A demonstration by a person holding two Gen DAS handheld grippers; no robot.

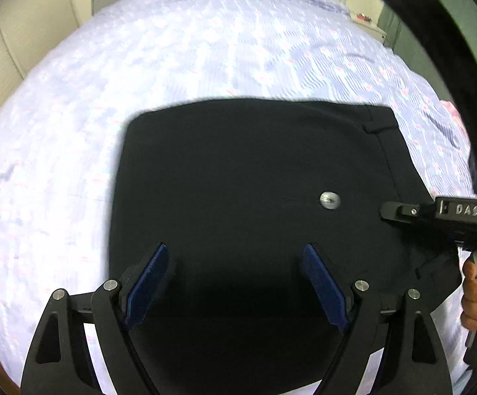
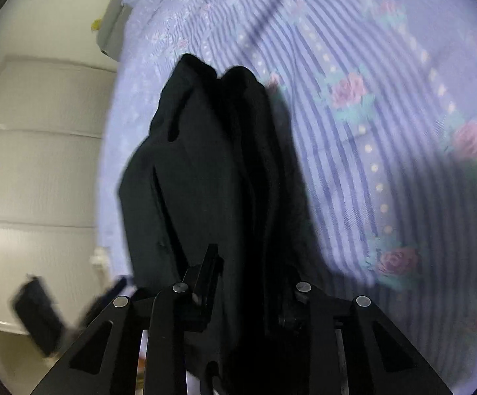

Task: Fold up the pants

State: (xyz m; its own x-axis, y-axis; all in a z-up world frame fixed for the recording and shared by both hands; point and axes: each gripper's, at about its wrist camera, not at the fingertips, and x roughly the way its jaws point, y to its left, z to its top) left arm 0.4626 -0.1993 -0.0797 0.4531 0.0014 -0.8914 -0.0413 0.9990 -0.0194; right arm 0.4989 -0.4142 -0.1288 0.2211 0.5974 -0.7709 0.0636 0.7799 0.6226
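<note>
Black pants (image 1: 238,164) lie folded on a bed, with a silver button (image 1: 330,200) and a belt loop (image 1: 378,127) near their right edge. My left gripper (image 1: 238,263) hovers open over the near part of the pants, and its blue pads (image 1: 152,283) hold nothing. My right gripper (image 1: 399,212) reaches in from the right at the waistband, held by a person's hand (image 1: 475,296). In the right wrist view the right gripper (image 2: 245,263) is shut on a bunched fold of the pants (image 2: 205,164). The cloth hides its right finger.
The lilac striped bedspread (image 1: 172,65) with pink roses (image 2: 350,89) covers the bed around the pants. Pale cabinet fronts (image 2: 34,164) stand past the bed's left edge. A blurred dark shape (image 2: 37,312) at lower left looks like the other gripper.
</note>
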